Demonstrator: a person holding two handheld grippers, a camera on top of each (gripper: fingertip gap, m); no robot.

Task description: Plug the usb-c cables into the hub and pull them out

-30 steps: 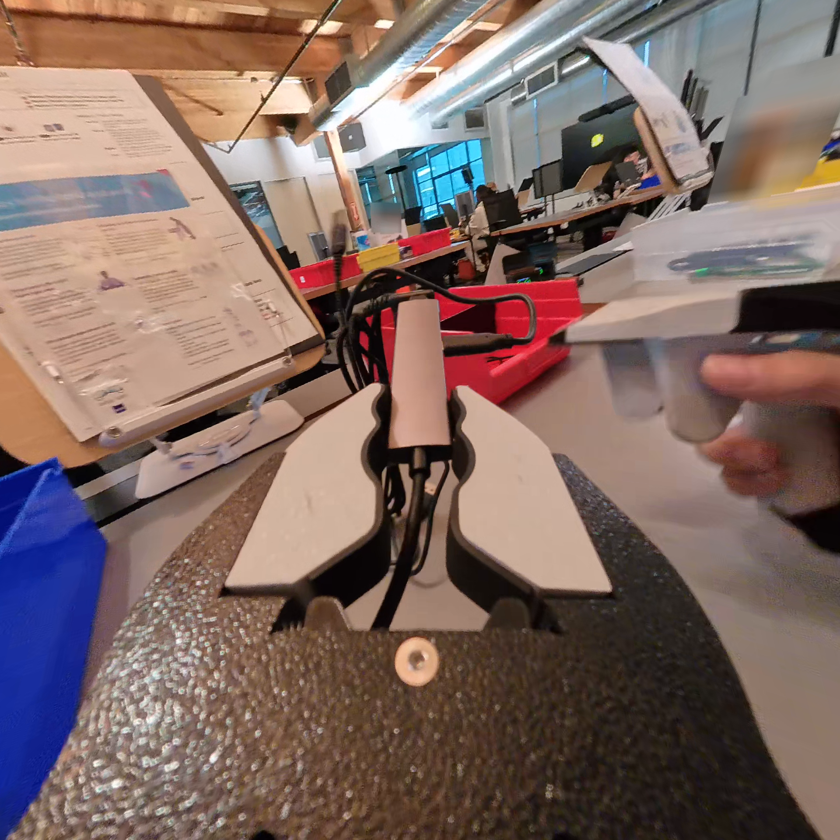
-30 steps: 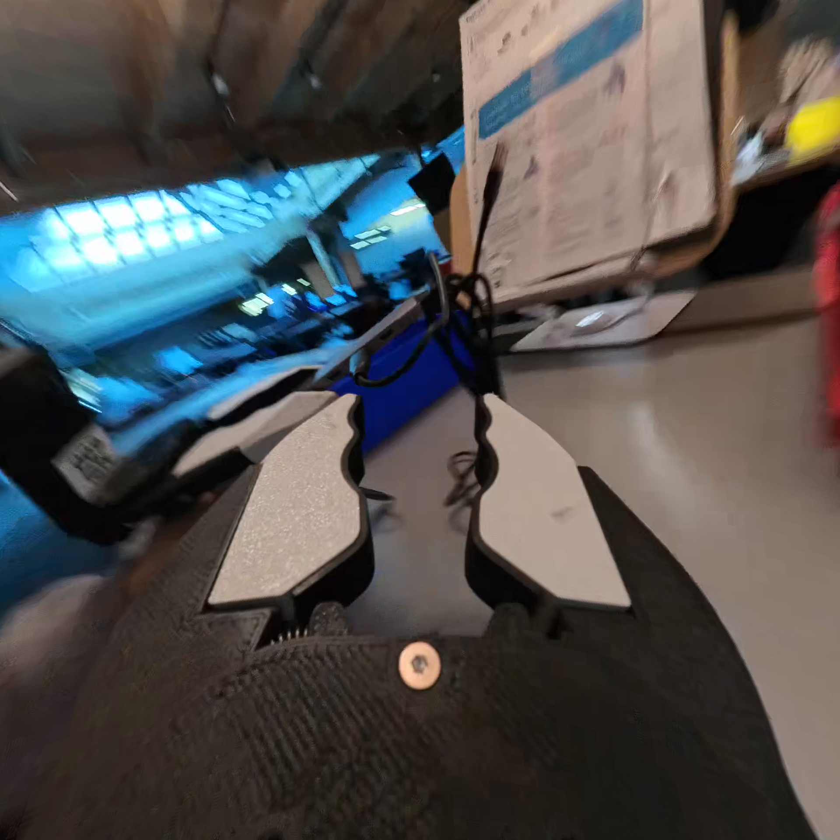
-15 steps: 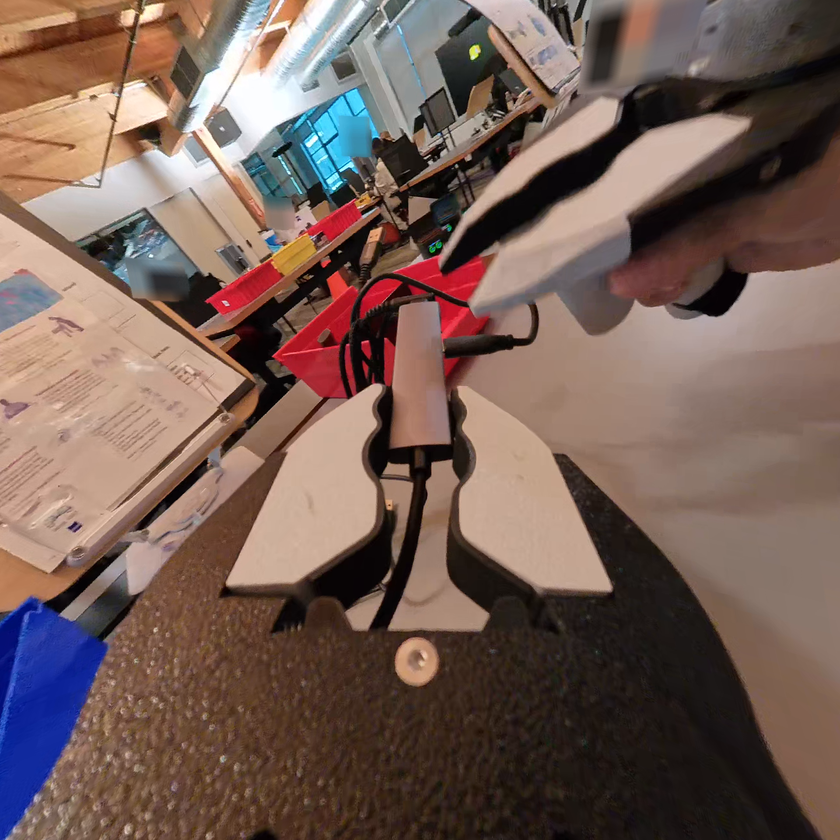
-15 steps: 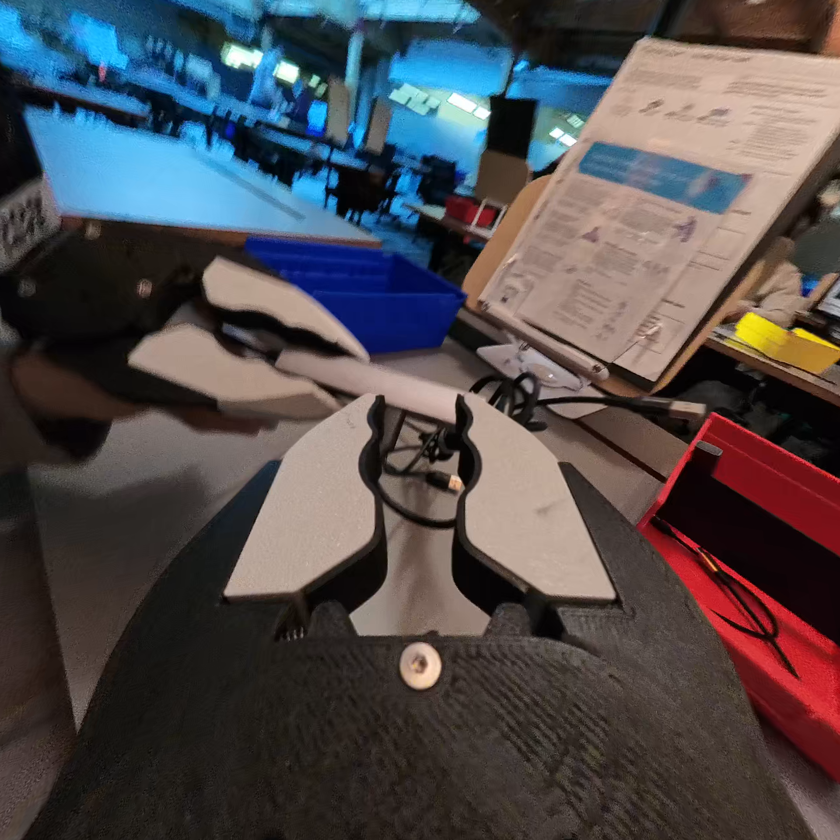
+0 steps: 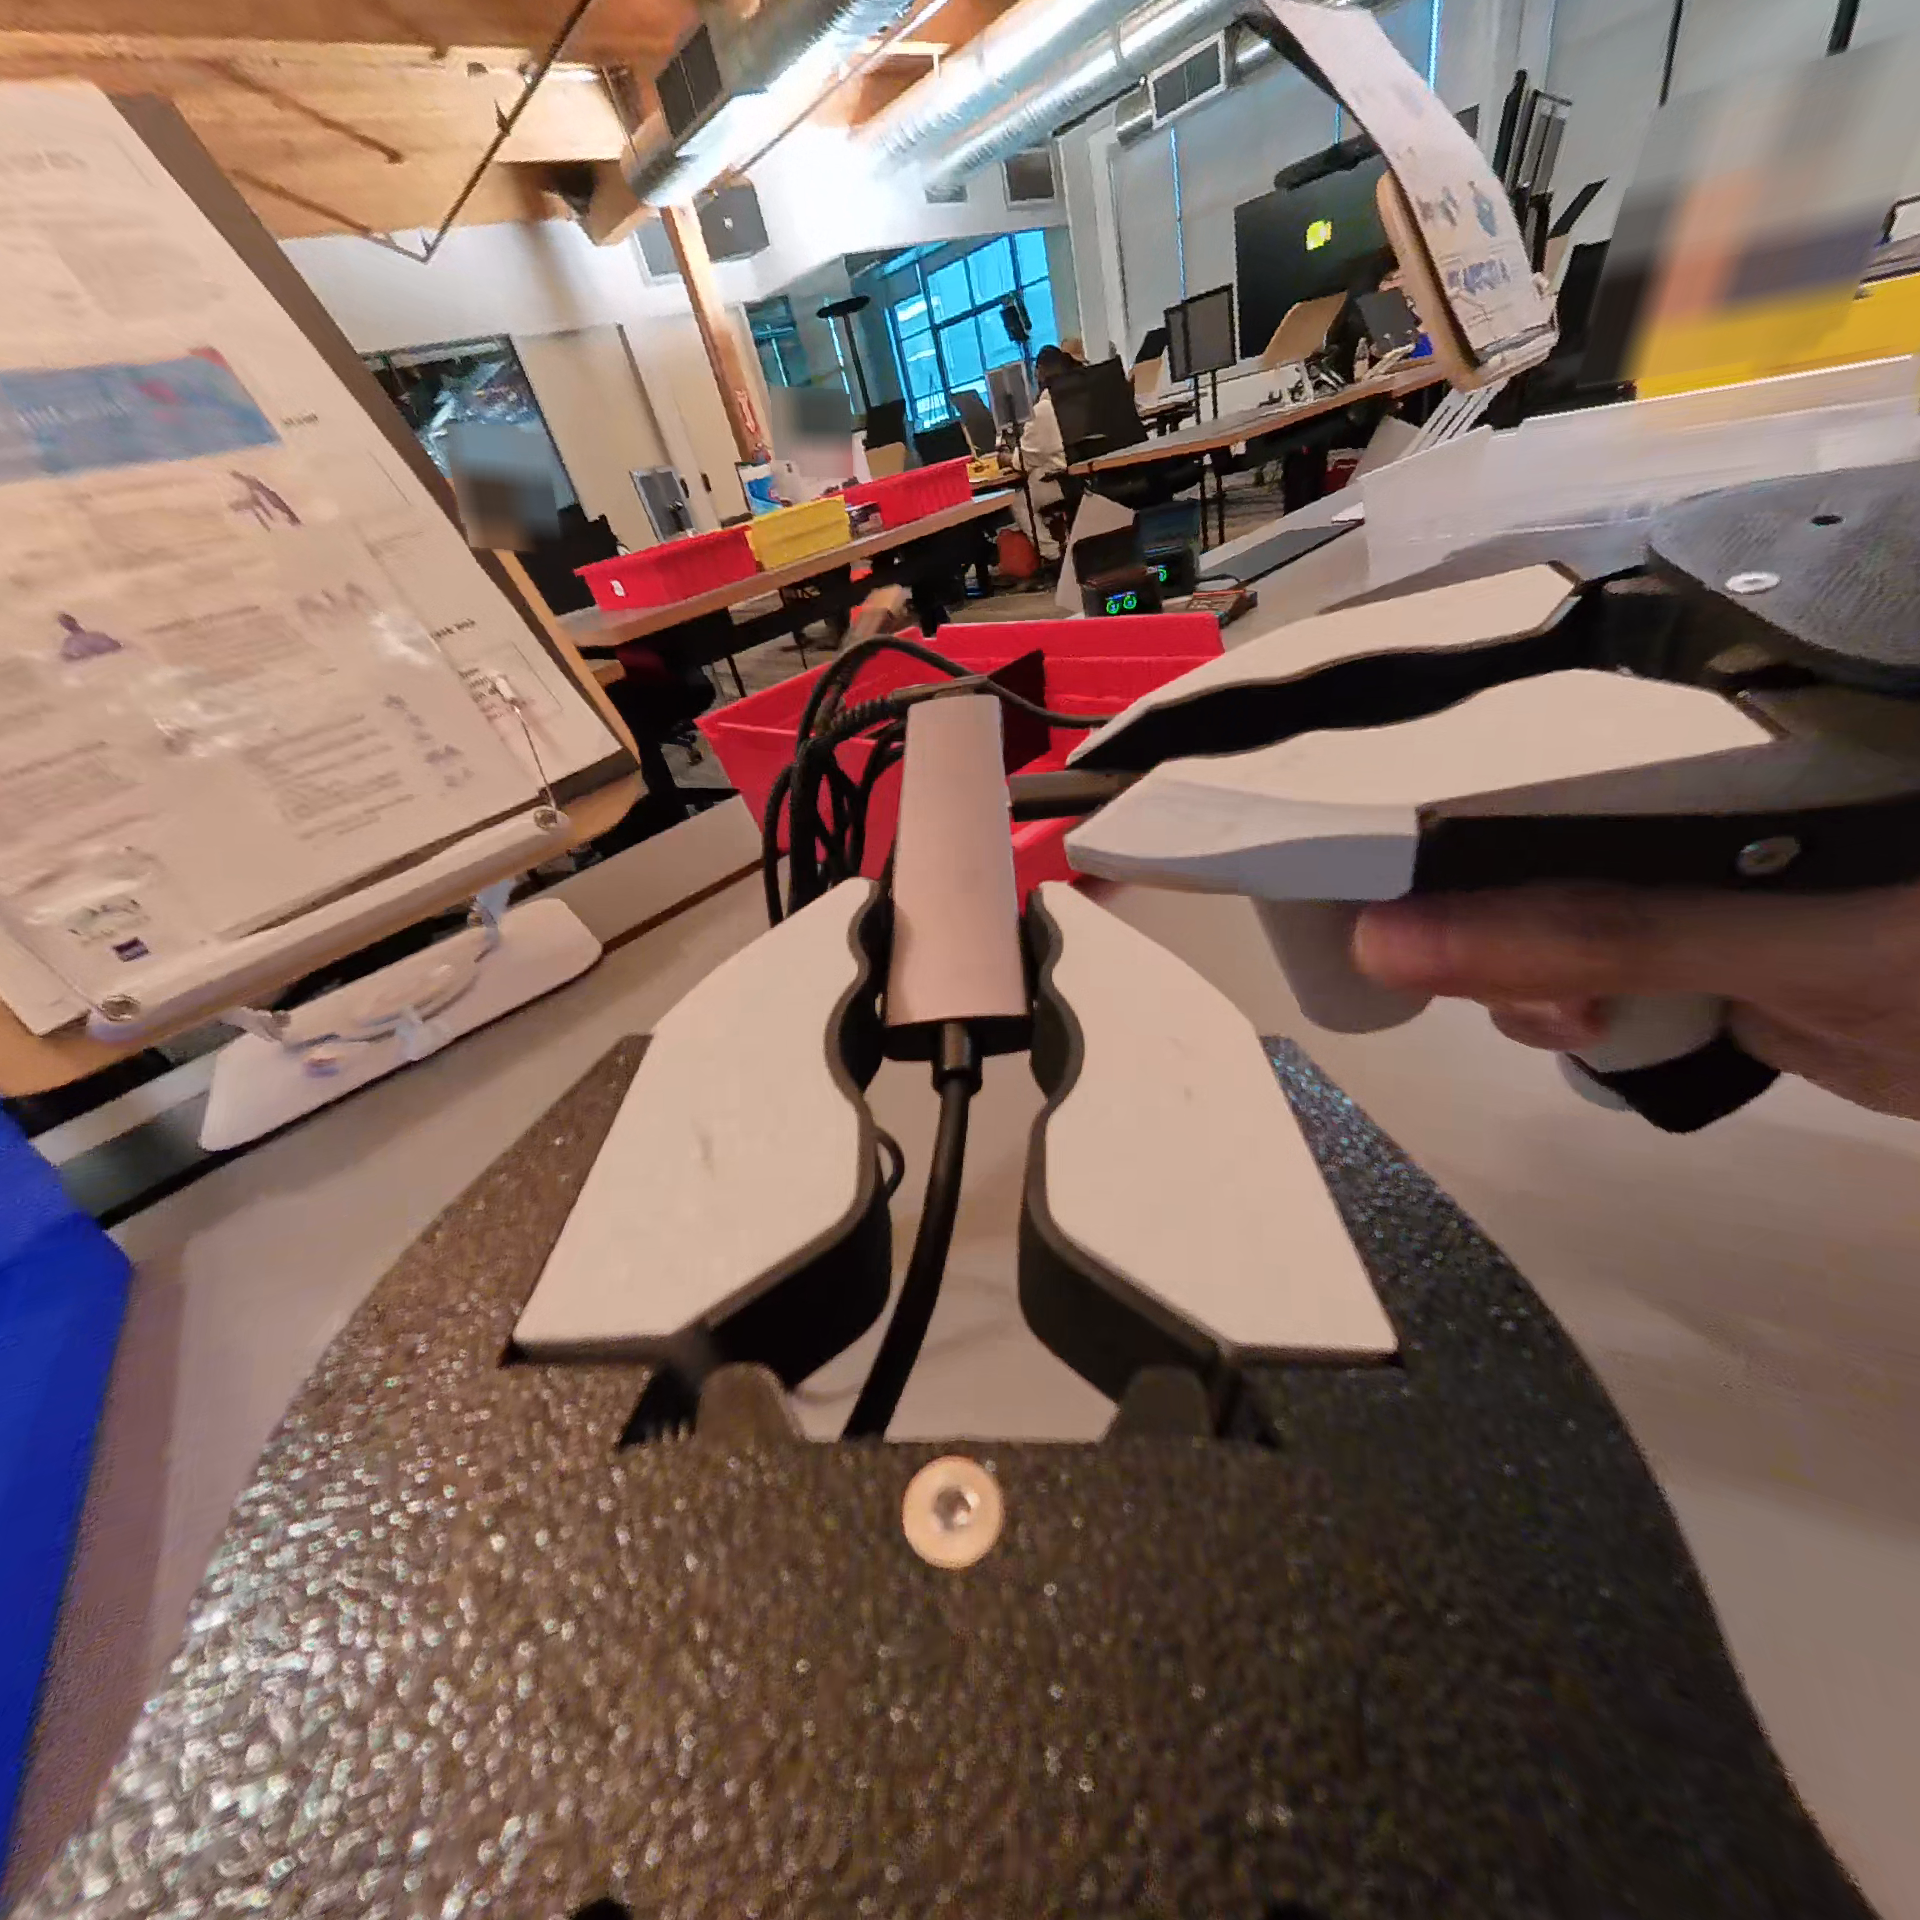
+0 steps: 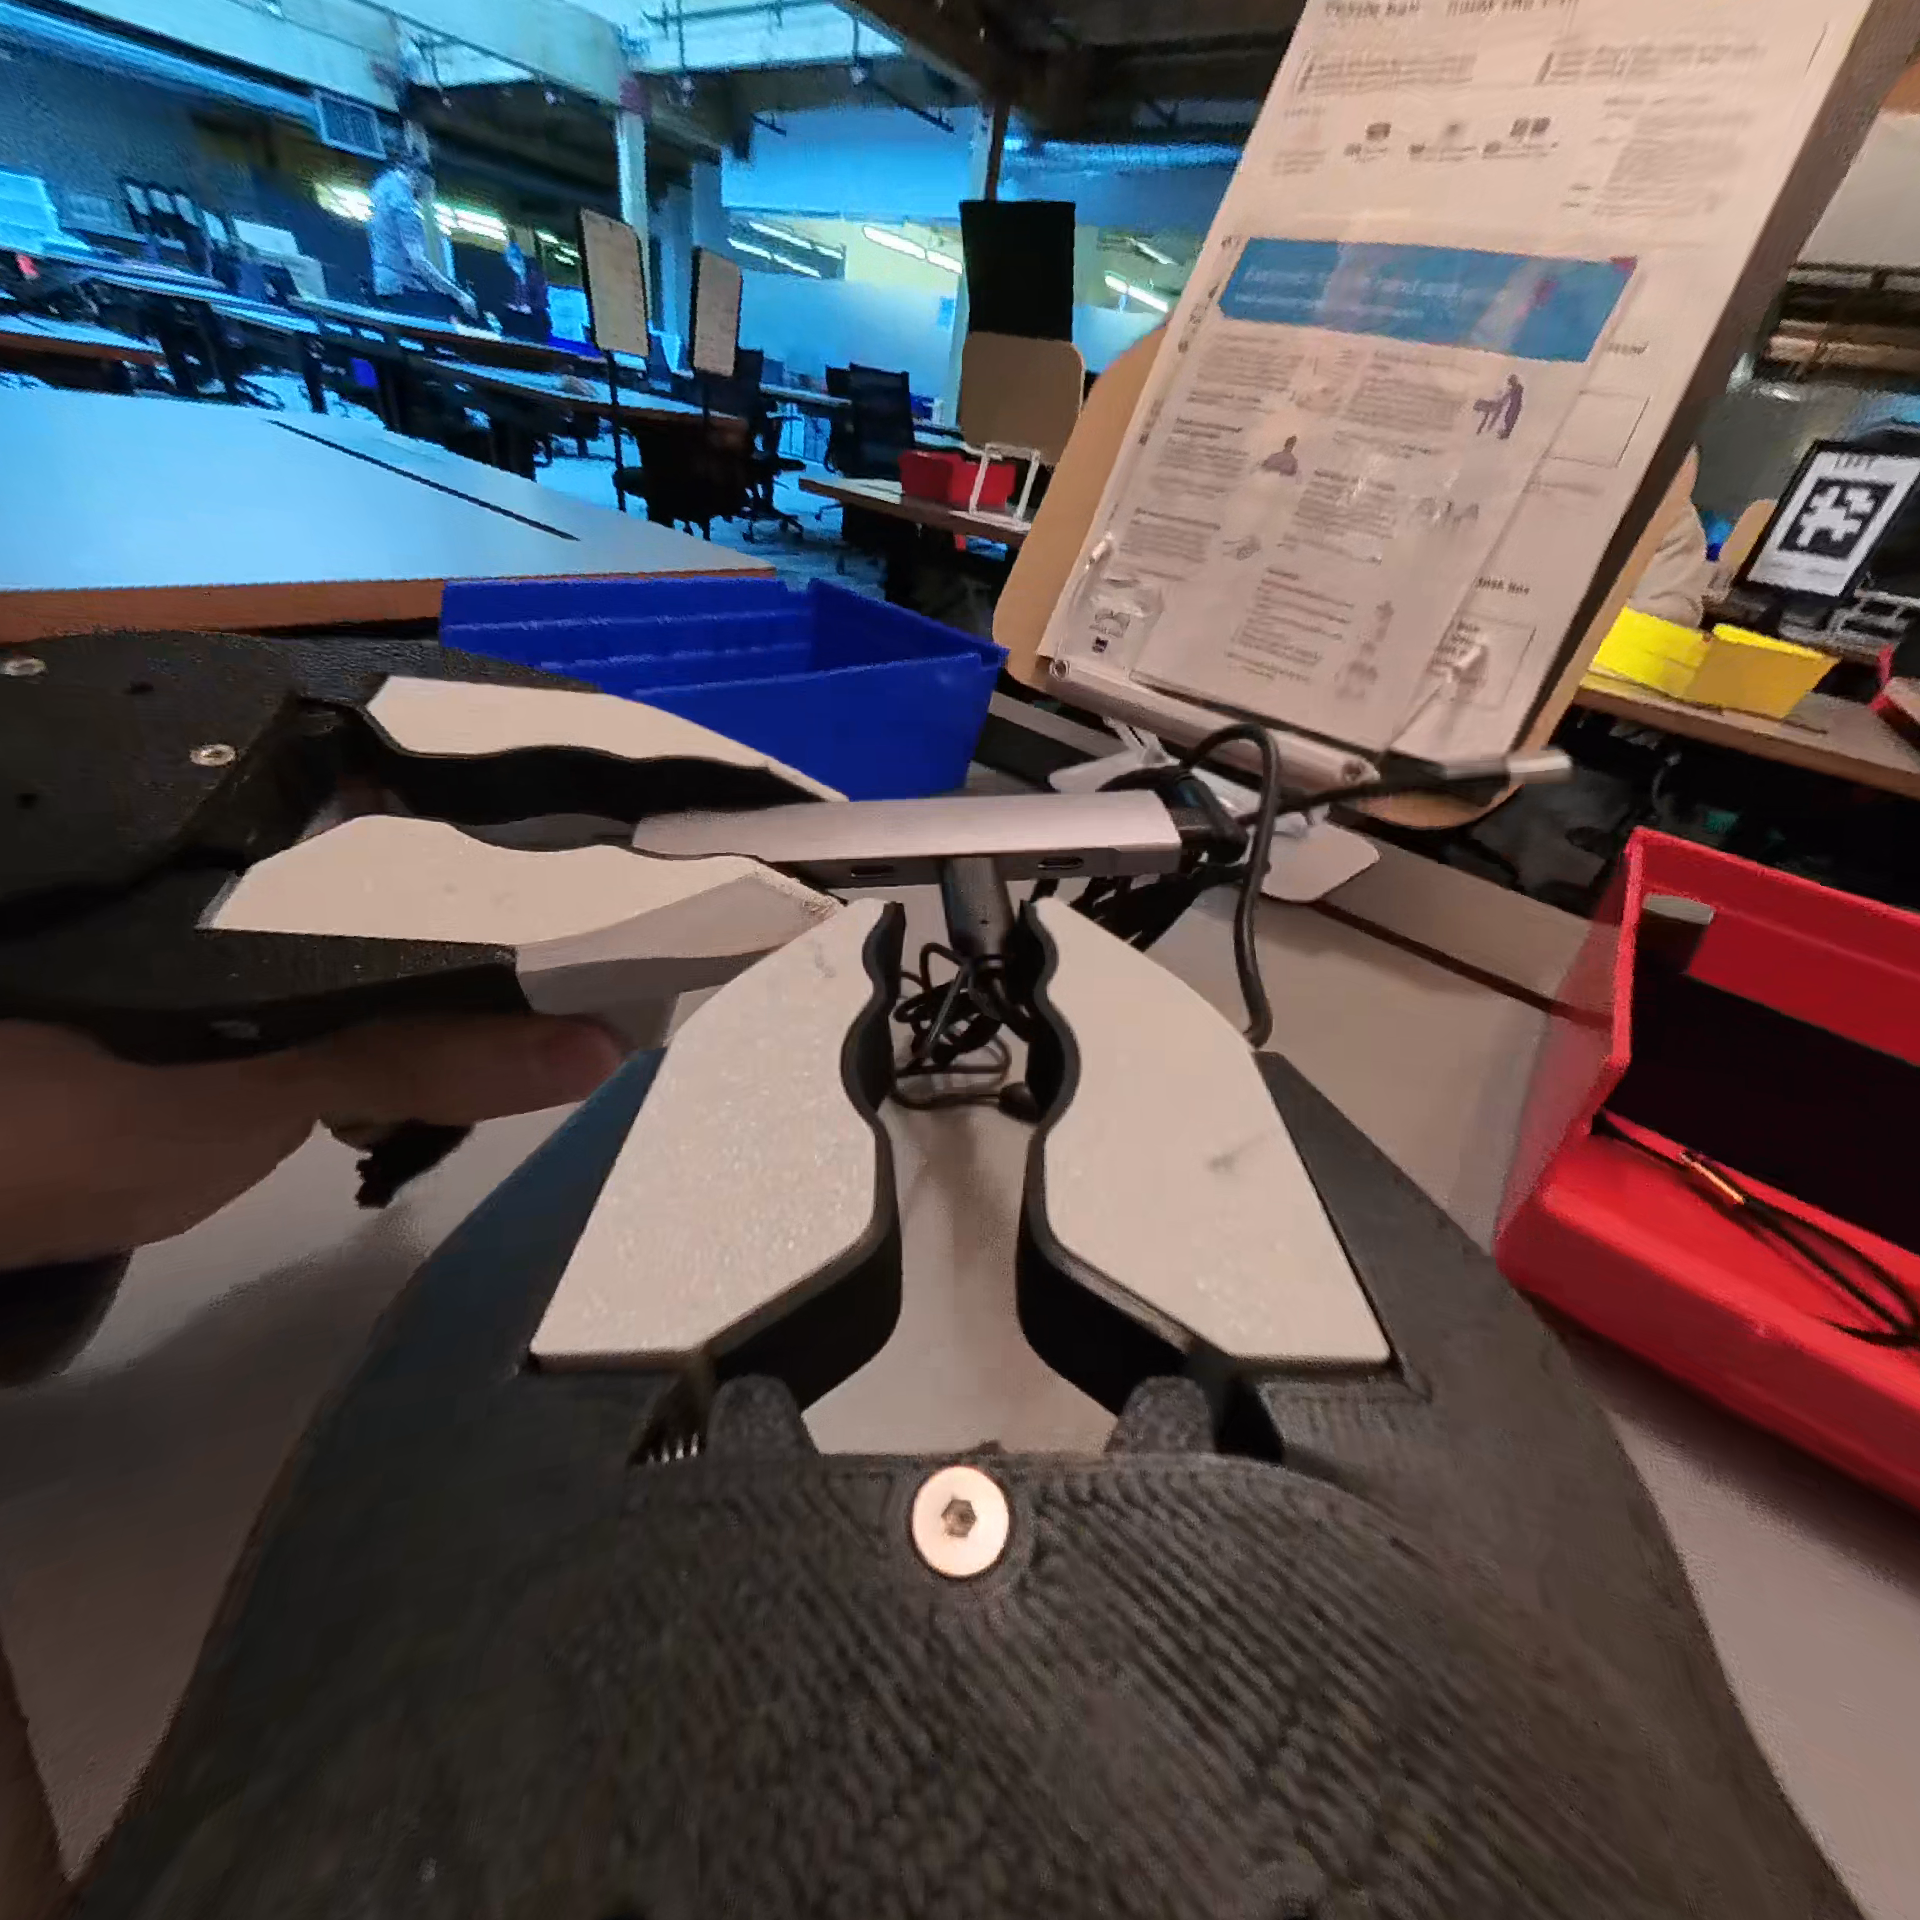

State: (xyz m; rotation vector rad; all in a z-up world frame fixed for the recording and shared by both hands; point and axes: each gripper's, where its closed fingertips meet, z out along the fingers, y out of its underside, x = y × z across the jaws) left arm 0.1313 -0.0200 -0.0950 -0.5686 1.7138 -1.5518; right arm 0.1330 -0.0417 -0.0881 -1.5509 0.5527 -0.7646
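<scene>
The silver hub [image 5: 954,868] is clamped between the left gripper [image 5: 956,935] fingers at frame centre, lifted off the grey table [image 5: 1558,1299]. From the right edge, the right gripper [image 6: 961,920] is brought in, its fingers pinched around the black plug of a usb-c cable [image 6: 977,894] seated in the hub's side. A red bin [image 5: 1091,665] is seen behind, a blue bin [image 6: 727,665] upper left in the right wrist view.

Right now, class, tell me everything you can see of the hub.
The hub is a slim, flat grey bar that looks like brushed metal, held off the table and roughly level. The left gripper is shut on one end, where its own black lead leaves. Its long side shows two small empty slots and one black plug seated between them, with the right gripper at that plug. Another cable leaves the far end.
</scene>
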